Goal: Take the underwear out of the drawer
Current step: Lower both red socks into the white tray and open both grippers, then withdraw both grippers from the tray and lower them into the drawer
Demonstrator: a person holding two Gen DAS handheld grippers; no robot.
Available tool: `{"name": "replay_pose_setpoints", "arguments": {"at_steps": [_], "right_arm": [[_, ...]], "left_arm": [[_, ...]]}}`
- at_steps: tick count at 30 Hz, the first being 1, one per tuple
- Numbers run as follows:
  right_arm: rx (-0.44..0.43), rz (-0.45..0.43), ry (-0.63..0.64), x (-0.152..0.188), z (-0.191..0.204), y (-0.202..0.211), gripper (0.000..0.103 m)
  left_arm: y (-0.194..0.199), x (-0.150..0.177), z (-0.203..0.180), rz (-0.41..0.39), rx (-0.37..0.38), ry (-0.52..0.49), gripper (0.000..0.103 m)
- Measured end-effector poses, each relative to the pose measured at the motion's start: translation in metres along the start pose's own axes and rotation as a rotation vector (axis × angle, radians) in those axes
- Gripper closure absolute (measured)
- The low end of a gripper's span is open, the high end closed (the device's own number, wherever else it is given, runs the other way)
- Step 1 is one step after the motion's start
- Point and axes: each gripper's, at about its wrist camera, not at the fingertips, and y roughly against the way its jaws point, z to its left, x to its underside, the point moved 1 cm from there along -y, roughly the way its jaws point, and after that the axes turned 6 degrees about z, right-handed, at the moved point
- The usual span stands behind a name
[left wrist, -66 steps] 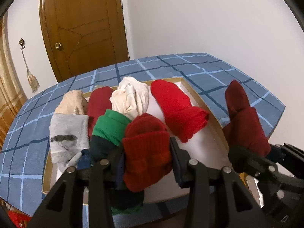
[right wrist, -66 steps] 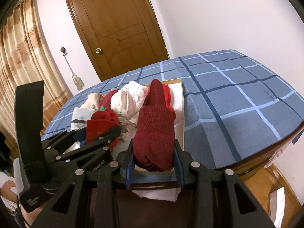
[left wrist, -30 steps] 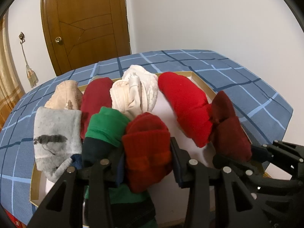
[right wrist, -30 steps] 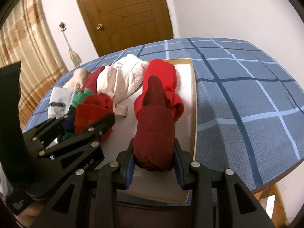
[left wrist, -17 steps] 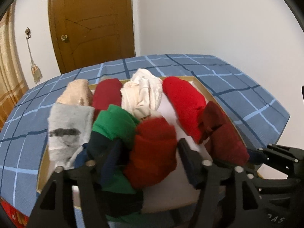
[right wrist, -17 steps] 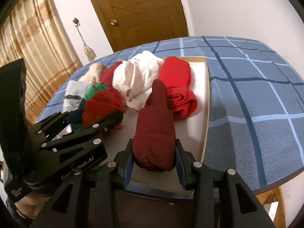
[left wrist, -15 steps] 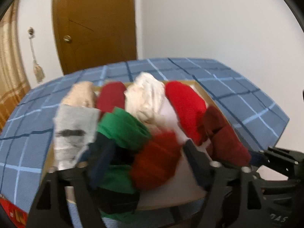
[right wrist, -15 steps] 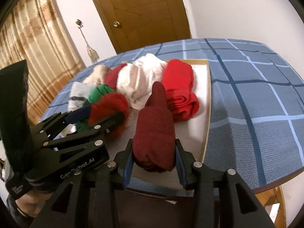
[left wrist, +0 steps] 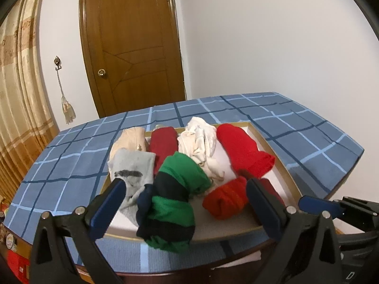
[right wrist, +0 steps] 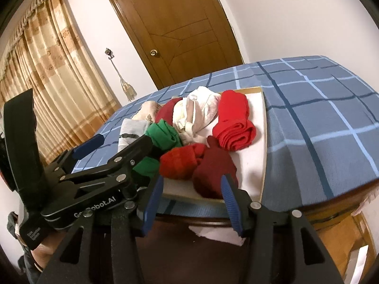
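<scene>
A shallow wood-rimmed drawer (left wrist: 279,151) lies on the blue checked table (left wrist: 71,156) with several rolled garments in it. My left gripper (left wrist: 184,187) is opening wide. The green-and-navy roll (left wrist: 175,194) and the orange-red roll (left wrist: 225,198) lie loose between its fingers, untouched by the pads. In the right wrist view my right gripper (right wrist: 191,182) is opening too. The dark red roll (right wrist: 213,168) rests on the drawer's front edge between its fingers. The left pad stands clear of it. The left gripper (right wrist: 120,142) shows at left.
In the drawer also lie a bright red roll (left wrist: 244,149), a cream bundle (left wrist: 199,139), a grey piece (left wrist: 132,168) and a beige piece (left wrist: 130,137). Behind the table stand a wooden door (left wrist: 132,54) and curtains (right wrist: 47,71). A hand (right wrist: 42,248) holds the left gripper.
Both grippers have let go of their rolls. The orange-red and dark red rolls now lie in the drawer. Both grippers have drawn back and risen a little.
</scene>
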Motion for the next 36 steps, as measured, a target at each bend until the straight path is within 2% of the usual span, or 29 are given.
{"name": "replay_pose_setpoints", "arguments": {"at_steps": [12,19,36], "right_arm": [[-0.003,0.011,-0.049,0.034,0.002,0.007,0.049],[-0.004,0.001,-0.074,0.052,0.001,0.015,0.049],[0.025,0.046,-0.107,0.086,-0.005,0.009,0.049]], "left_arm": [[0.013,0.032,0.003,0.041,-0.003,0.004,0.000],[0.012,0.051,0.002,0.057,-0.049,-0.036,0.000],[0.009,0.084,0.003,0.116,-0.004,-0.051,0.000]]}}
